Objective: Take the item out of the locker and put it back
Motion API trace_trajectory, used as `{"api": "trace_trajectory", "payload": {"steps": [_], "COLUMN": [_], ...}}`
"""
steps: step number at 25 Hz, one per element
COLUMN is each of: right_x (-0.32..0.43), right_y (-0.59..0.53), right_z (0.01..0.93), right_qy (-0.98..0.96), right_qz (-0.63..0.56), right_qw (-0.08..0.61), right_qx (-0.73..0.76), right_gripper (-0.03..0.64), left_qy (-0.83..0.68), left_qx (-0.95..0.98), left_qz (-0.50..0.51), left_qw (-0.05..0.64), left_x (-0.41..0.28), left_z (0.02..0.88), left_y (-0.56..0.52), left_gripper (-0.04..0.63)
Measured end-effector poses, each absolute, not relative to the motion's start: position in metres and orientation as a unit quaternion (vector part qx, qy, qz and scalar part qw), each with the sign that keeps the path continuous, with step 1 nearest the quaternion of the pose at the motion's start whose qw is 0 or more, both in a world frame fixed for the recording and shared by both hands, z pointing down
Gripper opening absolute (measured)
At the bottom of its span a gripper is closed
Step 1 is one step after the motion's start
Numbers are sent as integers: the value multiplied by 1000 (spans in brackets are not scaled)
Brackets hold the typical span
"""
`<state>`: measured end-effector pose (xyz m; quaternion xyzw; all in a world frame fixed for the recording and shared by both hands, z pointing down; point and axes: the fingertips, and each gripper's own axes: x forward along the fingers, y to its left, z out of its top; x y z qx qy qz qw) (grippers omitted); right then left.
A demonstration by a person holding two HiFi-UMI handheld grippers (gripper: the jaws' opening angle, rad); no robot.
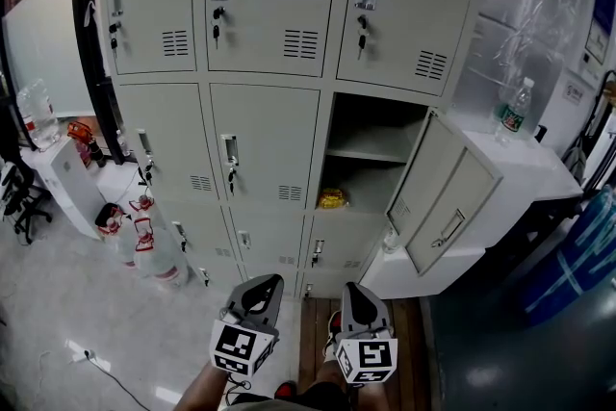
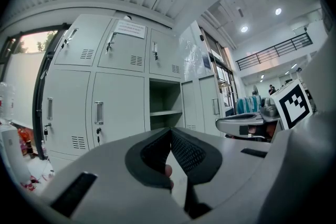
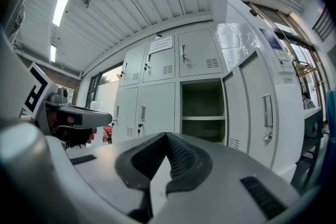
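The grey locker bank fills the head view, and one compartment [image 1: 371, 159] stands open with its door [image 1: 438, 204] swung out to the right. A small yellow item [image 1: 333, 198] lies on that compartment's lower shelf. Both grippers sit low at the picture's bottom, well short of the lockers. My left gripper [image 1: 264, 283] is shut with nothing between its pads. Beside it my right gripper [image 1: 352, 290] is likewise shut and empty. The open compartment [image 2: 165, 105] shows ahead in the left gripper view, and the open compartment [image 3: 202, 110] also in the right gripper view. In both, the jaws hide the item.
A white cabinet [image 1: 525, 170] stands right of the open door with a water bottle [image 1: 515, 111] on top. Large water jugs [image 1: 144, 241] stand on the floor at the left by the lockers. A blue object [image 1: 577, 260] lies at the far right.
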<state>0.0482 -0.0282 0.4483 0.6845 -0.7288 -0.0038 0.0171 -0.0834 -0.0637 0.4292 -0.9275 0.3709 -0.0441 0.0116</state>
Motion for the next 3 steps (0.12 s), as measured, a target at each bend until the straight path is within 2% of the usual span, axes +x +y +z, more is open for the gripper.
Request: {"api": "trace_trajectory", "payload": {"steps": [3], "right_x": [47], "right_y": [-28], "right_z": [449], "right_qy": [-729], "right_qz": [-3], "right_qw": [17], "right_qx": [684], "right_gripper": [17], "left_qy": [372], "left_qx": [-927], "left_qz": [-43], "left_qw": [12], "left_x": [-84], "left_z": [429], "left_y": [-65], "left_gripper": [23]}}
